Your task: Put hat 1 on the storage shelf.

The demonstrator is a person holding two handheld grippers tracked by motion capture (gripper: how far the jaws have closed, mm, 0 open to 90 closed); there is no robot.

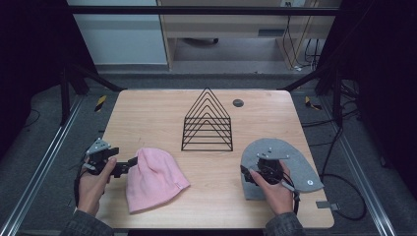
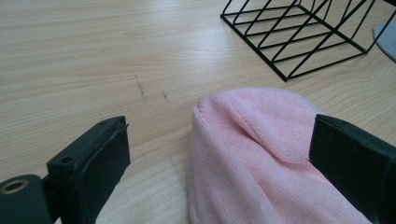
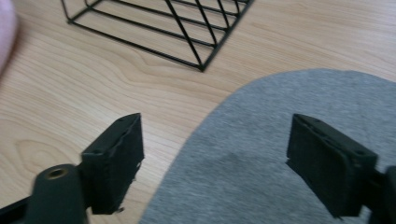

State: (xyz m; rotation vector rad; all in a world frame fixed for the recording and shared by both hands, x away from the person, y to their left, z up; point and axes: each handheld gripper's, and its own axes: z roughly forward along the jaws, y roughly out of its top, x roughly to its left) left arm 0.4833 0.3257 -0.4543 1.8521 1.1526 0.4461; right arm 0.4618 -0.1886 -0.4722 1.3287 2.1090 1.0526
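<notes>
Both claws held wide: left gripper (image 1: 132,162) at pink beanie (image 1: 153,179), right gripper (image 1: 247,176) over grey hat (image 1: 300,164). Single knit layer easily pinched, hats dragged off near table (image 1: 147,105) edge.

Open tabletop at the far corners, crowded near edge

The black wire rack (image 1: 208,120) stands mid-table; bare wood (image 1: 142,110) lies left, right and behind it. Near left, the pink beanie (image 1: 153,179) blocks; near right, the grey hat (image 1: 290,160); a clear lane runs between them.

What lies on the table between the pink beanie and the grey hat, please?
Nothing lies between the pink beanie and the grey hat: the high view shows bare table there. The black wire rack stands farther back.
</notes>
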